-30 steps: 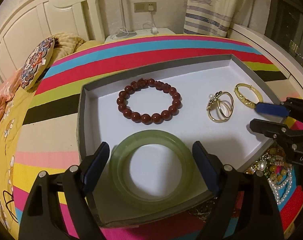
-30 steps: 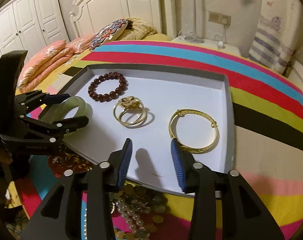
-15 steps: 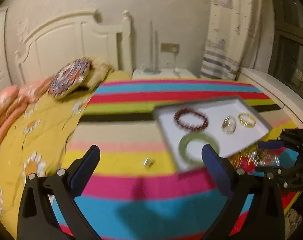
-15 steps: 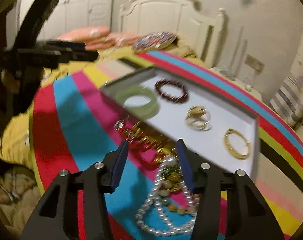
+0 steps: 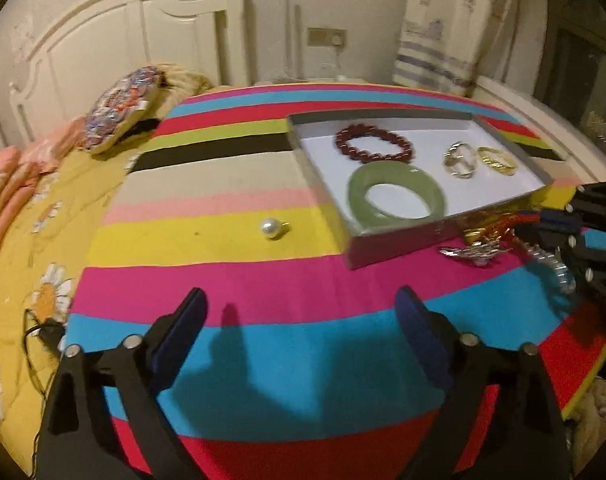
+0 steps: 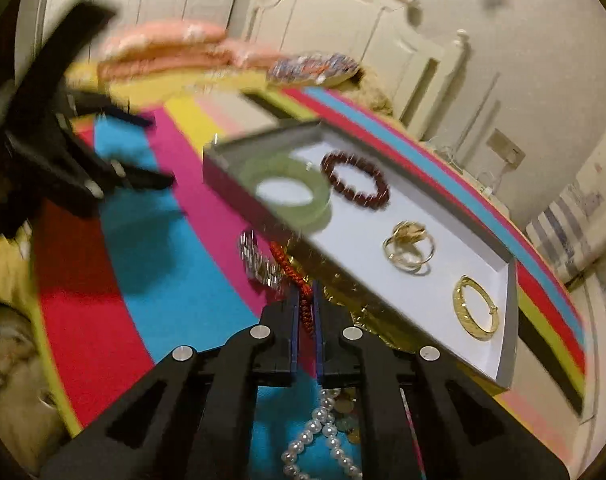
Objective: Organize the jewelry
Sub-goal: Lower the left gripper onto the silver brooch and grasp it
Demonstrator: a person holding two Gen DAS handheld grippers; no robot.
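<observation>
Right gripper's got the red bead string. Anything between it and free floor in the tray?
Mainly the tray's near wall: the red bead string, pinched in the right gripper, has to be lifted over it. Inside, the green bangle sits right behind that wall; white floor between it and the gold ring cluster looks free.

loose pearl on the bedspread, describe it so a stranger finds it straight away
Start at the white tray on the striped bedspread. Left of its near corner, alone on the yellow stripe, lies the pearl. It is one white bead with a small gold fitting, while the other loose jewelry is heaped right of the tray.
</observation>
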